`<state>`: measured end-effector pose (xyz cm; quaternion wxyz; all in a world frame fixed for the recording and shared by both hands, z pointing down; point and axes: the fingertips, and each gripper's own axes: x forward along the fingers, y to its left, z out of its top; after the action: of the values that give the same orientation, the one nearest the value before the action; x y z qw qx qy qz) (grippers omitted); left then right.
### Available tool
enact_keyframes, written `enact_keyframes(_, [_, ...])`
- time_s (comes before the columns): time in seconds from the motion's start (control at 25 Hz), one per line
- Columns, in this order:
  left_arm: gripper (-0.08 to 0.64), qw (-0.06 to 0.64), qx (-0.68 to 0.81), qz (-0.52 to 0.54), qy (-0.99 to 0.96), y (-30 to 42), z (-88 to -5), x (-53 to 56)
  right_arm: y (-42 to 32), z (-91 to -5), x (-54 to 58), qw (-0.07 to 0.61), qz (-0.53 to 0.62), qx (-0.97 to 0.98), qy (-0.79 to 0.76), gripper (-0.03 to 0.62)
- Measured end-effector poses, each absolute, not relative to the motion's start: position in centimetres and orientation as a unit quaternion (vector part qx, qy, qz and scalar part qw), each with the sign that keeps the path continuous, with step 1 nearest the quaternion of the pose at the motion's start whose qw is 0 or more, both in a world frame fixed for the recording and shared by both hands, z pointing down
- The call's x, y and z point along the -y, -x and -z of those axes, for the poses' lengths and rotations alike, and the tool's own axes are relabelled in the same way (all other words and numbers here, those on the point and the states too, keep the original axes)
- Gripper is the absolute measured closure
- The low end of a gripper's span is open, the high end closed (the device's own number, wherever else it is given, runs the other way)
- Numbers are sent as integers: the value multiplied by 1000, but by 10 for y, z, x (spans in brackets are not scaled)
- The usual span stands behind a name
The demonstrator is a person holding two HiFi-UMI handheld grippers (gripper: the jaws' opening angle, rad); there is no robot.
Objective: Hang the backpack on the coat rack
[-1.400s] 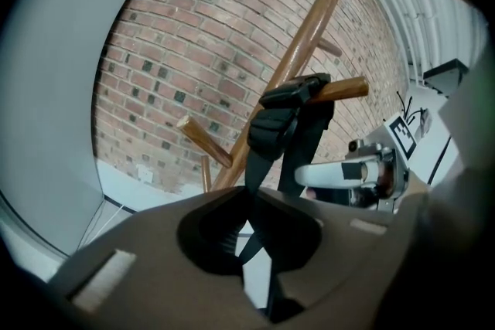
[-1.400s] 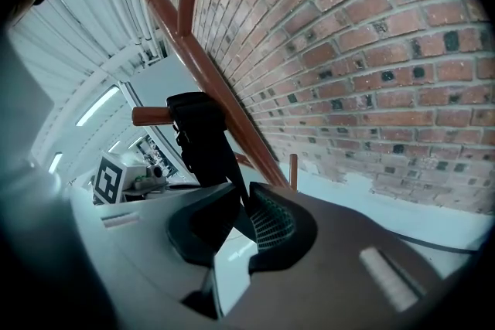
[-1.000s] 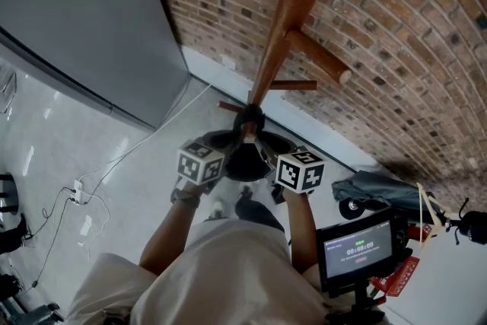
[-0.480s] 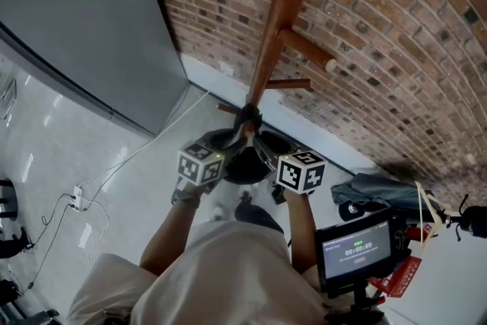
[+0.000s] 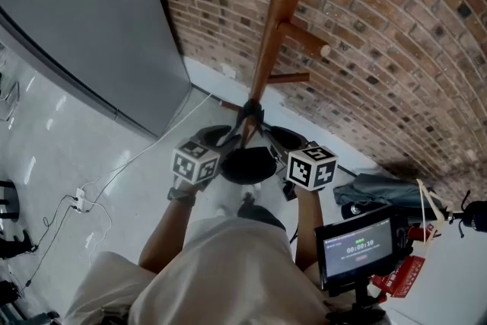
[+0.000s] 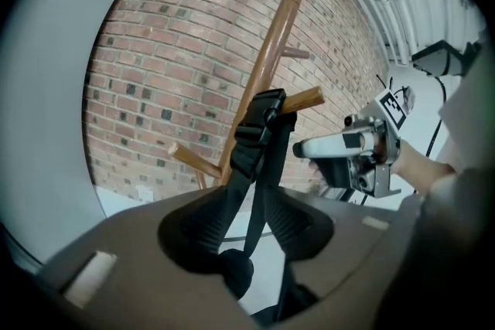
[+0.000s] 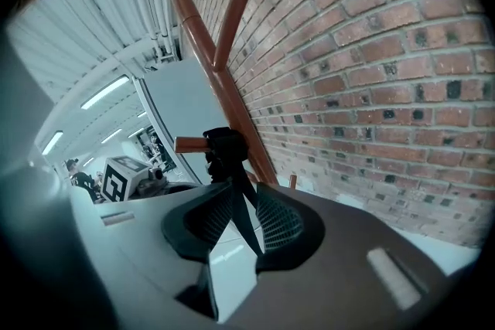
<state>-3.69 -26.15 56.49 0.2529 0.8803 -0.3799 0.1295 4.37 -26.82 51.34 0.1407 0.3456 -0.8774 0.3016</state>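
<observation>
The backpack (image 5: 247,164) hangs by its black top loop (image 6: 259,124) from a low peg (image 6: 305,98) of the wooden coat rack (image 5: 278,19). Its grey-brown body (image 6: 139,259) fills the bottom of both gripper views, with the black padded straps (image 7: 271,224) running up to the loop (image 7: 224,143). My left gripper (image 5: 217,152) is at the pack's left side and my right gripper (image 5: 293,154) at its right side. The pack hides both pairs of jaws. The left jaws stand wide. The right gripper's body (image 6: 340,147) shows beyond the pack.
A brick wall (image 5: 396,49) stands right behind the rack. A grey panel (image 5: 76,27) stands to the left. Cables and a power strip (image 5: 78,196) lie on the white floor. A monitor on a stand (image 5: 358,243) and a dark wheeled thing (image 5: 380,190) are at the right.
Both grippers have risen a little with the pack's body, which now shows flatter and wider. The shoulder straps bulge out more to each side. The loop stays on the peg.
</observation>
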Motion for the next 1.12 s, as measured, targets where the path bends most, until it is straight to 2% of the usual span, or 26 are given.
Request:
enact_keyframes(0.2, [442,209,391,-146,-885,46,-546,264,-51,-491,272,145,-264,883,-360,532])
enact_keyframes(0.4, [555,162,416,-142,-883,58,-516,266,-53,-464,276,134,-223,892,-371,576])
enact_keyframes(0.72, [560,88,459,-103,-878,73,-450,273,-47,-414,277,118,-163,908,-368,589])
enact_keyframes(1.12, [560,-2,443,-80,-893,60,-371,262,-43,-348,272,89,-83,919,-374,591])
